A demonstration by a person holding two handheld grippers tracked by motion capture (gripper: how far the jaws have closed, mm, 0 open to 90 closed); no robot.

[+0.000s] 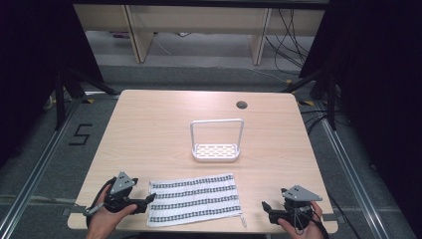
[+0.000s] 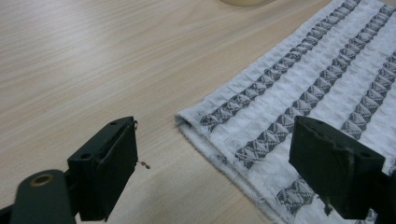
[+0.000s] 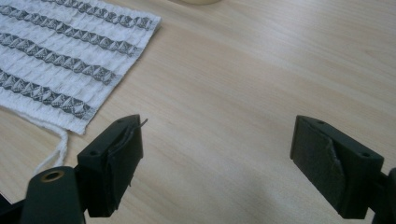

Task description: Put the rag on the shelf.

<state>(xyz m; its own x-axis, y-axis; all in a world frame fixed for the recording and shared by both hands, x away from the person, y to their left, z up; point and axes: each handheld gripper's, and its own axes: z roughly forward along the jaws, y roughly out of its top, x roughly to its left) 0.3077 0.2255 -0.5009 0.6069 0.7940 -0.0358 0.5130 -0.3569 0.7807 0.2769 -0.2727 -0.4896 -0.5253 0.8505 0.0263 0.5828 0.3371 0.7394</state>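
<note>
A white cloth [image 1: 195,199] with dark patterned stripes lies flat near the table's front edge. My left gripper [image 1: 151,199] is open at the cloth's left edge, its jaws spread over the cloth's corner [image 2: 187,120]. My right gripper [image 1: 265,208] is open over bare wood, a little to the right of the cloth [image 3: 70,60], with nothing between its jaws. A loose white thread [image 3: 56,149] trails from the cloth's near right corner. A white rack [image 1: 216,141] with a tall hoop handle and a perforated base stands at the table's middle, behind the cloth.
The wooden table [image 1: 149,124] has a round cable hole [image 1: 242,105] near its far edge. Black stands and cables sit on the floor at both sides. A "5" is marked on the floor [image 1: 79,134] at the left.
</note>
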